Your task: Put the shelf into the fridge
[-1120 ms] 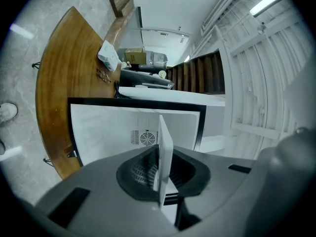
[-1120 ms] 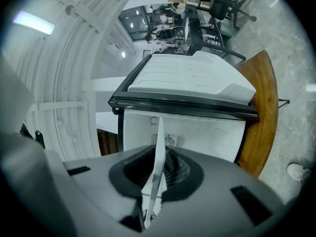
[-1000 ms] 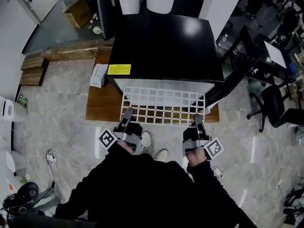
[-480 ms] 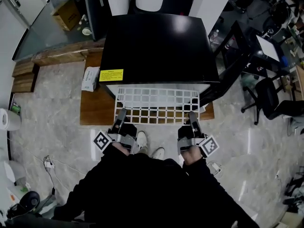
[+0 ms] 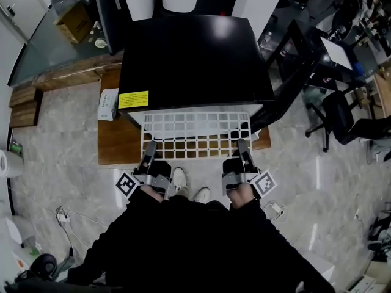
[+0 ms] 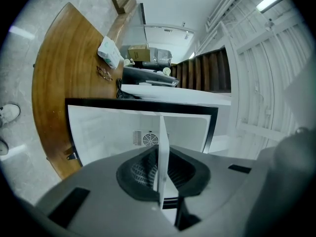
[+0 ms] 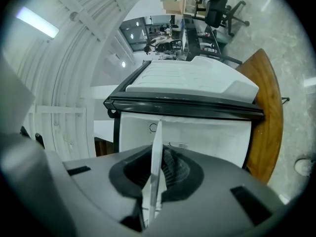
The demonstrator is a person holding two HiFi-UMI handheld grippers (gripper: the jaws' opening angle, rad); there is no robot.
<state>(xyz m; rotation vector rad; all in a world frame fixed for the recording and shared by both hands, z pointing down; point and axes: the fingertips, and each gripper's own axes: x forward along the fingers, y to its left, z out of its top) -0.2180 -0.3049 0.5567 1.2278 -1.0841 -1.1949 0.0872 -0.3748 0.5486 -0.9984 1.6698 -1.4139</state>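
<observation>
A white wire-grid shelf (image 5: pixel 195 134) lies flat in front of a small black fridge (image 5: pixel 194 60), its far half under the fridge's top edge and inside the open white compartment (image 6: pixel 128 127). My left gripper (image 5: pixel 149 149) is shut on the shelf's near left edge, and my right gripper (image 5: pixel 242 147) is shut on its near right edge. In both gripper views the shelf (image 6: pixel 163 157) (image 7: pixel 155 167) shows edge-on as a thin white strip pinched between the dark pads. The fridge door (image 5: pixel 282 72) stands open at the right.
The fridge stands on a wooden platform (image 5: pixel 116 148) on a marble floor. A white packet (image 5: pixel 108 104) lies on the platform at the left. Office chairs (image 5: pixel 342 118) and desks crowd the right. The person's shoes (image 5: pixel 189 188) are just before the platform. A cardboard box (image 5: pixel 72 22) sits back left.
Both grippers and the shelf have moved forward towards the fridge, so more of the shelf now lies under the fridge's top edge. The head view has shifted with them.
</observation>
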